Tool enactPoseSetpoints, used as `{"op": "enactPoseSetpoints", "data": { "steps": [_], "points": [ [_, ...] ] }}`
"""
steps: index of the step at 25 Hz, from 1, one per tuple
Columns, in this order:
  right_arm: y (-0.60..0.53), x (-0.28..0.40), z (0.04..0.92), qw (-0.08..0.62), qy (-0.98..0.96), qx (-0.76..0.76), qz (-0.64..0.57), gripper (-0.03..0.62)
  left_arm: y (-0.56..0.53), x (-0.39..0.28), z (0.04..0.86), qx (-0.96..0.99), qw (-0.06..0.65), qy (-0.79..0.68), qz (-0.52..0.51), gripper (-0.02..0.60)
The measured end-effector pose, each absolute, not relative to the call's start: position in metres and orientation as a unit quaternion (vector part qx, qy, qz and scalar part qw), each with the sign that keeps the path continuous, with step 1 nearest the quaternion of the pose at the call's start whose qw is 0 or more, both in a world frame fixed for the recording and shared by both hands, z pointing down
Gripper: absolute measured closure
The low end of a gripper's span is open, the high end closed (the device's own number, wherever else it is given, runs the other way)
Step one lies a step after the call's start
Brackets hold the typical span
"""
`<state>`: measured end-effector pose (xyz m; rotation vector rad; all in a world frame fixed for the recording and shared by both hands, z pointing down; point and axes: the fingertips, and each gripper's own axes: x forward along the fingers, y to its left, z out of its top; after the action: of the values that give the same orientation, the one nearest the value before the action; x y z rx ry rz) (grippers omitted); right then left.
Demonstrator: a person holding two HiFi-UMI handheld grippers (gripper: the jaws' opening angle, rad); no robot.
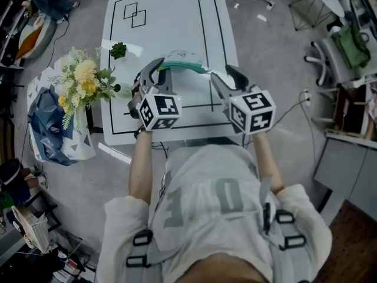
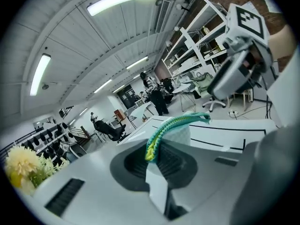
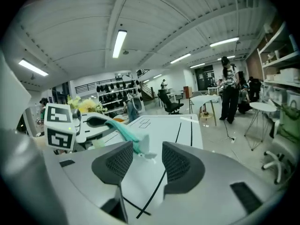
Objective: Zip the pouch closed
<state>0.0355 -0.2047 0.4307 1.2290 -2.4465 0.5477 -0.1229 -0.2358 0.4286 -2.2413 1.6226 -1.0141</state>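
A translucent white pouch [image 1: 184, 61] with a green zip along its top hangs just above the white table [image 1: 171, 16], stretched between my two grippers. My left gripper [image 1: 154, 69] is shut on the pouch's left end; in the left gripper view the green and yellow zip [image 2: 161, 132] runs out from between its closed pads [image 2: 157, 156]. My right gripper [image 1: 227, 78] stands open at the pouch's right end. In the right gripper view the zip's end and its white tab [image 3: 140, 149] lie between the right gripper's [image 3: 144, 161] spread pads, which do not press on it.
A bunch of yellow and white flowers [image 1: 82, 81] stands at the table's left edge, with a small green plant [image 1: 118, 50] on the table near it. Black lines mark the tabletop. A blue bag [image 1: 50, 119] lies on the floor at left, and office chairs [image 1: 321, 61] stand at right.
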Motion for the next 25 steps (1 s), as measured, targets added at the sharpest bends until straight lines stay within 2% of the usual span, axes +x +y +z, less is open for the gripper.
{"op": "enactPoseSetpoints", "data": {
  "steps": [5, 9, 16, 25],
  "points": [
    [-0.182, 0.024, 0.459, 0.188, -0.874, 0.393, 0.214, 0.408, -0.228, -0.12, 0.425, -0.757, 0.074, 0.558, -0.331, 0.563],
    [-0.177, 0.022, 0.472, 0.201, -0.871, 0.392, 0.219, 0.456, -0.222, -0.114, 0.42, -0.76, 0.075, 0.558, -0.324, 0.564],
    [-0.179, 0.025, 0.482, 0.225, -0.866, 0.398, 0.203, 0.457, -0.215, -0.113, 0.414, -0.762, 0.082, 0.555, -0.322, 0.563],
    [-0.179, 0.016, 0.48, 0.217, -0.874, 0.384, 0.204, 0.477, -0.211, -0.117, 0.412, -0.76, 0.082, 0.56, -0.319, 0.563]
  ]
}}
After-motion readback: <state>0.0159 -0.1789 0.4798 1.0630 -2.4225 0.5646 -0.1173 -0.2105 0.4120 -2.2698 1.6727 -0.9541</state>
